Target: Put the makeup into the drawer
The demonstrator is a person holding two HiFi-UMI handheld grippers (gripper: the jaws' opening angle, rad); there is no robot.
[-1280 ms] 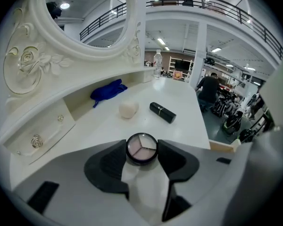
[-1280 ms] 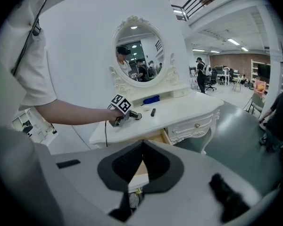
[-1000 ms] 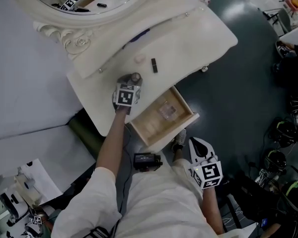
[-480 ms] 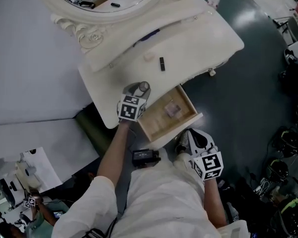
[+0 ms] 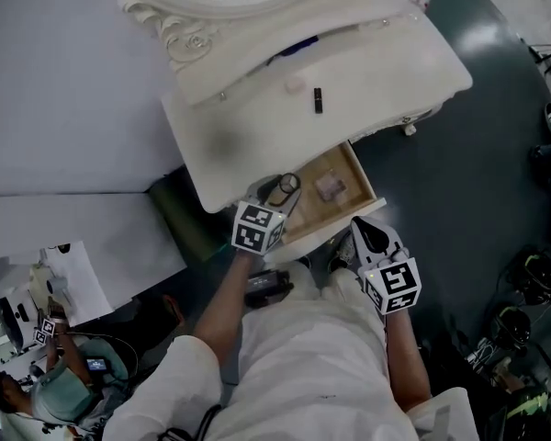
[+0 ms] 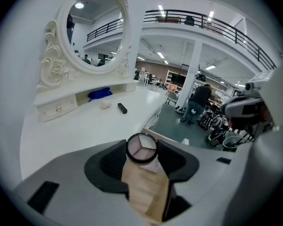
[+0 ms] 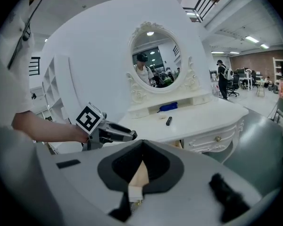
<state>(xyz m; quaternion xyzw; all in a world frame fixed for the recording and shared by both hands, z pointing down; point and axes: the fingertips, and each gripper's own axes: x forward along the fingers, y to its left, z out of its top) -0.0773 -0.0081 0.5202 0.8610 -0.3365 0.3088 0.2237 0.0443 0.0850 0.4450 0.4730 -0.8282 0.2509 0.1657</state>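
Note:
A round compact with three pale shades sits between the jaws of my left gripper, which is shut on it. In the head view that left gripper hangs over the left end of the open wooden drawer of the white dressing table. A small clear box lies inside the drawer. My right gripper is shut and empty, just off the drawer's front corner. On the tabletop lie a black lipstick and a pale round puff.
A blue item lies on the low shelf under the oval mirror. The right gripper view shows the left gripper and closed table drawers. A dark device hangs at the person's waist. Dark floor lies to the right.
My left gripper has carried the compact off the tabletop, toward the near edge and over the open drawer. The right gripper has stayed about where it was.

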